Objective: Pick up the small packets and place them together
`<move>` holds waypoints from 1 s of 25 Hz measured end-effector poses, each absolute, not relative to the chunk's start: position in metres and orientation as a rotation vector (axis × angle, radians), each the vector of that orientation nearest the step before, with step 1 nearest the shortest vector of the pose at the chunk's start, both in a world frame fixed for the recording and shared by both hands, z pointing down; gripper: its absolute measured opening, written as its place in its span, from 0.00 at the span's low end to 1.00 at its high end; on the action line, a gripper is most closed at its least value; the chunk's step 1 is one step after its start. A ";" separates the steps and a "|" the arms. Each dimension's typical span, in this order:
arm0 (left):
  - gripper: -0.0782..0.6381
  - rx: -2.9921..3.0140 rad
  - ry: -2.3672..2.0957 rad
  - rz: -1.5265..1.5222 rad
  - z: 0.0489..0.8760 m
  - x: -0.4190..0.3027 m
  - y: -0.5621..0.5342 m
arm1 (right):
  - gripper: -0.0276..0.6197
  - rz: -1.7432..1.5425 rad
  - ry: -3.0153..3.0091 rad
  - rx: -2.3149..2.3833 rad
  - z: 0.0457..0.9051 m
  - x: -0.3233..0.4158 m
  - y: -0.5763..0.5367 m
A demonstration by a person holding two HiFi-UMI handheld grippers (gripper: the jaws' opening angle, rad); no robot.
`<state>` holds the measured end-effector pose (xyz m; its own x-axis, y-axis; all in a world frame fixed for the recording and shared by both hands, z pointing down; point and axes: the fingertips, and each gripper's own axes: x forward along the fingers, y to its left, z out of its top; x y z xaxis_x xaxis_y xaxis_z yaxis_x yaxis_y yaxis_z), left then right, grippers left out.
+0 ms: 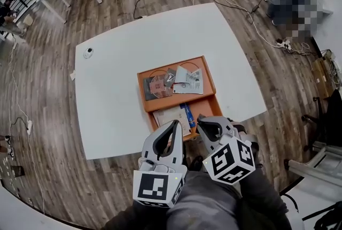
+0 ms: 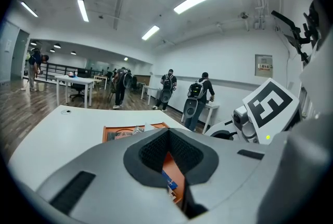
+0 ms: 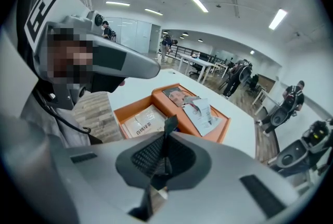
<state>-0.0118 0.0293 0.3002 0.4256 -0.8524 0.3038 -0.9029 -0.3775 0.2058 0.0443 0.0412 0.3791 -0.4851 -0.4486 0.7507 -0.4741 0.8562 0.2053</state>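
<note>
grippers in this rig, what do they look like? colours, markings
Both match. The left gripper and right gripper are light grey moulded shells that taper to two curved jaws lined with black ribbed pads. Each carries a white cube printed with black square markers: left cube, right cube. A small green light shows beside each cube.

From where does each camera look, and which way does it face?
Head view: on the person's head, looking steeply down at the white table and orange tray; shows left gripper, right gripper and lap.
Left gripper view: on the left gripper, facing almost level across the table; shows its fingers and the right gripper's marker cube.
Right gripper view: on the right gripper, tilted down at the tray; shows its fingers pinching a thin dark strip.
Shared: all three see the tray.
</note>
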 end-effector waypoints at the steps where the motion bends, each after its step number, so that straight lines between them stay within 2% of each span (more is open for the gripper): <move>1: 0.10 2.343 -1.504 0.212 0.302 -0.012 0.023 | 0.05 0.035 -2.152 0.674 0.378 0.044 0.034; 9: 0.10 2.302 -1.499 0.212 0.306 -0.028 -0.037 | 0.05 -0.025 -2.182 0.794 0.348 0.036 -0.057; 15: 0.10 2.212 -1.536 0.205 0.317 -0.063 -0.070 | 0.06 -0.020 -2.174 0.769 0.367 0.011 -0.099; 17: 0.10 2.195 -1.552 0.207 0.321 -0.072 -0.078 | 0.09 -0.005 -2.168 0.754 0.378 0.005 -0.108; 22: 0.10 2.141 -1.553 0.223 0.338 -0.082 -0.083 | 0.24 0.048 -2.182 0.696 0.394 -0.007 -0.115; 25: 0.10 2.138 -1.553 0.223 0.341 -0.083 -0.083 | 0.28 0.074 -2.202 0.679 0.396 -0.011 -0.114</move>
